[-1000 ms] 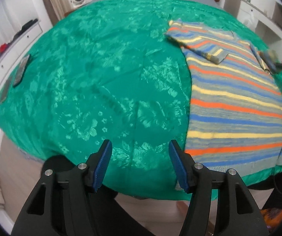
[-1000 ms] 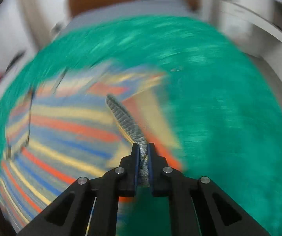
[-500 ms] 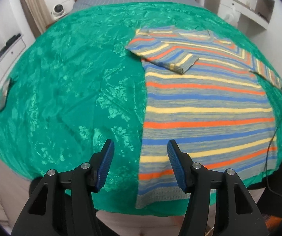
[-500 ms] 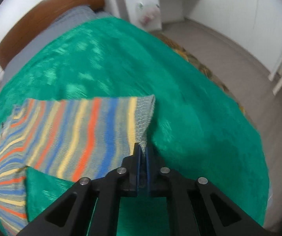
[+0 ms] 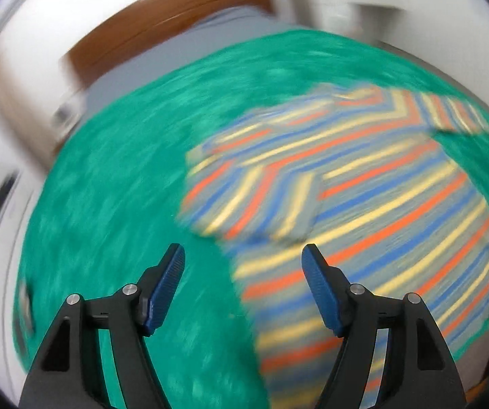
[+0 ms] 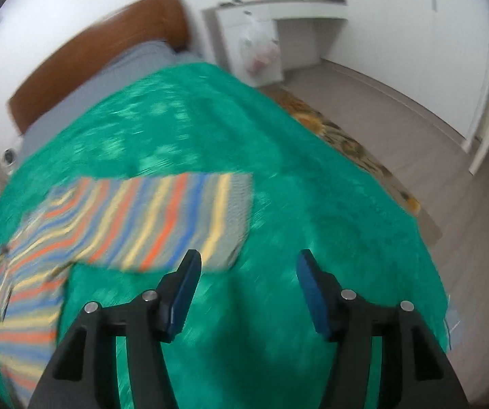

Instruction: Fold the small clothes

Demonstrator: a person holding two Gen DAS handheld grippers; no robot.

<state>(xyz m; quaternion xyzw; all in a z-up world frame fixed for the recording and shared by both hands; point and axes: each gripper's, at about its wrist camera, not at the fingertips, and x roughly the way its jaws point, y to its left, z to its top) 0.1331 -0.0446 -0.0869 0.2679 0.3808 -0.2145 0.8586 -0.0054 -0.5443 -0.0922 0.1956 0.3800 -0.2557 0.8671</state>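
A striped sweater [image 5: 363,204] in grey, blue, orange and yellow lies flat on the green bedspread [image 5: 125,204]. Its left sleeve [image 5: 254,201] is folded in over the chest. Its right sleeve [image 6: 162,218] lies spread out flat to the side, seen in the right wrist view. My left gripper [image 5: 242,286] is open and empty, just short of the folded left sleeve. My right gripper [image 6: 248,289] is open and empty, above the bedspread just beyond the right sleeve's cuff. Both views are blurred by motion.
A wooden headboard [image 6: 91,54] and grey sheet [image 6: 108,78] lie at the far end of the bed. A white desk [image 6: 278,24] with a plastic bag [image 6: 259,51], a patterned rug [image 6: 346,139] and the bare floor [image 6: 431,136] lie to the right of the bed.
My right gripper pulled the right sleeve out to the side, then opened and let it go. My left gripper stayed open and moved forward and right toward the folded left sleeve.
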